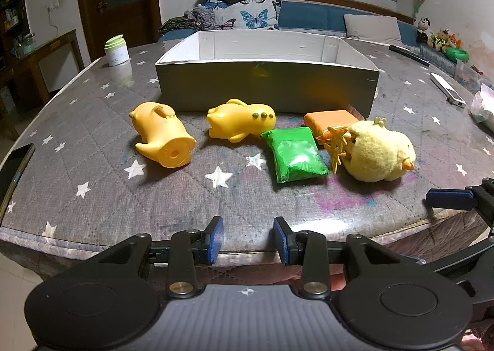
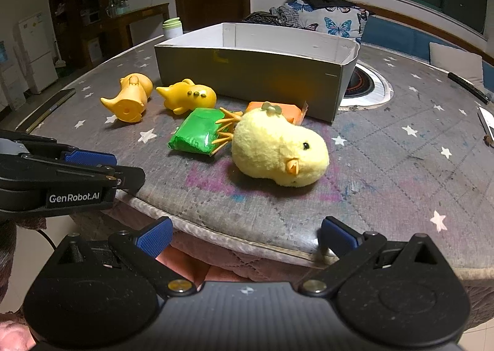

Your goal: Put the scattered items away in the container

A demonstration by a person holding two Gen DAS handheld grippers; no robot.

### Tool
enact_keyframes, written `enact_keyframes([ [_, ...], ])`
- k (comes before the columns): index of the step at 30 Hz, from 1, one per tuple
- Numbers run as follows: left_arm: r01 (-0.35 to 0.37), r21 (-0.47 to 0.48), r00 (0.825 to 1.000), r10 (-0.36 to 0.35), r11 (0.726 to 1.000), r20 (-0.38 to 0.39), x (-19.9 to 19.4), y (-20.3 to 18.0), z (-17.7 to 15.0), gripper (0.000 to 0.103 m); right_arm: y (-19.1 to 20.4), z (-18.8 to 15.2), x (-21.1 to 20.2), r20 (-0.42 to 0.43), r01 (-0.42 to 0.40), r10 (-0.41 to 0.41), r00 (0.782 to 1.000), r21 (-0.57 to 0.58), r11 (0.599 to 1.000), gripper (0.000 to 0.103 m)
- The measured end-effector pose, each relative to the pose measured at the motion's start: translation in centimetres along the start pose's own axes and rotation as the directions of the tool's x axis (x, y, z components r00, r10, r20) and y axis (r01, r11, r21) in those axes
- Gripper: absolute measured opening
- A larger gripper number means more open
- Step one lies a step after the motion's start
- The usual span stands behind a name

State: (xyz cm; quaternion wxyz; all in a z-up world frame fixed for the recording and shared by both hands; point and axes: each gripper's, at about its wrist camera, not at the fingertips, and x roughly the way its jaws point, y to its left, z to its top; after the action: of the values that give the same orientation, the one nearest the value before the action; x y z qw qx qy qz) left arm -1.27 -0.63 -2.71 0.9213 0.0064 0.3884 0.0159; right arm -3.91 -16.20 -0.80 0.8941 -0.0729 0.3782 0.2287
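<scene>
The left gripper (image 1: 248, 239) is low at the near edge of the desk (image 1: 92, 147). Its two blue pads sit with a narrow gap between them and hold nothing. The right gripper (image 2: 245, 236) is also at the near edge, with its blue pads spread wide and nothing between them.

Closest on the desk is the fluffy yellow chick (image 2: 279, 151). It lies on its side with its orange beak toward the near edge. Its thin orange feet touch the green packet (image 2: 196, 133), which lies flat just beside it. Behind the chick is an orange packet (image 1: 332, 120), partly hidden, close against the box.

To the left lie two yellow rubber toys. The yellow toy with three dark dots (image 1: 242, 122) lies on its side near the green packet. The yellow toy with a hole in its base (image 1: 162, 136) lies tipped over further left, apart from the others.

Behind all of them stands the open cardboard box (image 1: 267, 88). I cannot see its floor.

Far off at the left is a white jar with a green lid (image 1: 116, 51).
</scene>
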Motion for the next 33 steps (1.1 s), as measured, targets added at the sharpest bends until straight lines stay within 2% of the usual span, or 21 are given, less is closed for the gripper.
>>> enact_keyframes([
  [24,0.019,0.016,1.0,-0.019,1.0,-0.005,0.4,-0.5,0.5,0.039,0.0,0.4,0.4,0.036,-0.043,0.042,0.998,0.044,0.998,0.103],
  [33,0.03,0.025,0.999,-0.03,0.999,-0.013,0.7,-0.7,1.0,0.039,0.0,0.6,0.7,0.042,-0.018,0.017,0.999,0.022,1.0,0.103],
])
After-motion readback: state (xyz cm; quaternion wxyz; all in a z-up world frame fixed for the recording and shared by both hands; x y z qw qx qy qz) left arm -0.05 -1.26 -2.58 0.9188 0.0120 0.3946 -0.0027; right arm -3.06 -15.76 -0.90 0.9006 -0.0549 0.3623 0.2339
